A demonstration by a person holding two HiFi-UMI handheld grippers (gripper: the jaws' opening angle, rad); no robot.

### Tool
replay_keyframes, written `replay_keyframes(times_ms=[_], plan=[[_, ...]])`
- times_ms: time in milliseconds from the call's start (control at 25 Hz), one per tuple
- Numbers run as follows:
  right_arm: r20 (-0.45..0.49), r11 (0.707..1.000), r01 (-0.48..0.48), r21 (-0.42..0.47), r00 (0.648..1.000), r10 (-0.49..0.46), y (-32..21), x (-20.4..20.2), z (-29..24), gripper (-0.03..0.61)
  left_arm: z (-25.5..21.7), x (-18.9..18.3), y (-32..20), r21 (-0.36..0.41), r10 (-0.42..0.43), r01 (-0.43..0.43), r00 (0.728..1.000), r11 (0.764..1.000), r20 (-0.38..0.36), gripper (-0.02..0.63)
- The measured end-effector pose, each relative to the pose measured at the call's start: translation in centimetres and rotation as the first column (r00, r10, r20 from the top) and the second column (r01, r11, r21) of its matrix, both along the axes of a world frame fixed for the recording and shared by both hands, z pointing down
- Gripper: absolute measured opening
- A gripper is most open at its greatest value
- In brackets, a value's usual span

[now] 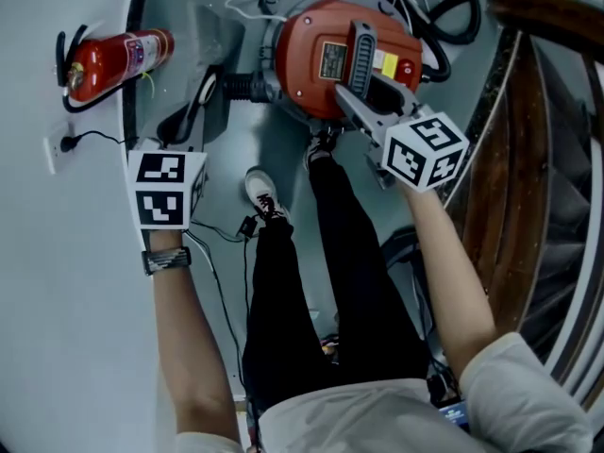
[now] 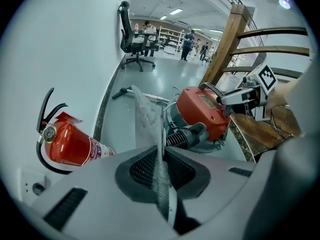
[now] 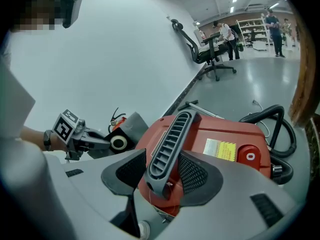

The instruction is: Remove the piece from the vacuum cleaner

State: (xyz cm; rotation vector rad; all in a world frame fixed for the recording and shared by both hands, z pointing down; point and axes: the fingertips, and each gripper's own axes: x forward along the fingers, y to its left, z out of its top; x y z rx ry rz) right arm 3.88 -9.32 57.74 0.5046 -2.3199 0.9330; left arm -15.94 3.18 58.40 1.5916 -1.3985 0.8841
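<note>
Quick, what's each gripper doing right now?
Left gripper: shut on the grey piece.
Right gripper: shut on the vacuum's handle.

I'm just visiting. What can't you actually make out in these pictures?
- Grey piece: left gripper view shows it edge-on, with the left claw covering its lower end.
- Label on the vacuum cleaner: head view, print too small to read.
- Hose: head view, cut off by the top edge.
- Distant people: left gripper view, too small.
</note>
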Motion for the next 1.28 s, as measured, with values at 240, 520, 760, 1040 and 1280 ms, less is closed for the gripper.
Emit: replay_keyframes(times_ms=[240,520,760,1040,1280], plan=[[-0.018,0.999,-0.046,-0.018,0.999,0.046,0.7,1.3,-1.0,0.195,-1.9,0.1,0.7,-0.004,0.013,-0.013,1.000,1.000,0.014,0.029],[-0.046,0.998,-0.054,0.024,0.997,0.055,1.2,3.0,-3.4,0.195,-4.6,0.4,1.2,0.011,0.030,-0.030,0.999,0.999,0.020,0.029],[-0.065,0.996,-0.019,0.082,0.998,0.024,1.7,3.3,-7.2,0.193,-8.0,0.5,1.6,0.040,0.033,-0.035,0.999,0.999,0.034,0.029],[-0.062,0.983,0.037,0.180,0.998,-0.026,2.3,2.1,-13.4,0.100,-13.0,0.5,2.3,0.089,0.024,-0.029,0.998,0.996,0.057,0.029],[-0.053,0.955,0.048,0.293,0.998,-0.034,2.9,1.8,-21.0,0.058,-18.0,0.5,3.9,0.122,0.032,-0.042,0.996,0.992,0.080,0.029]])
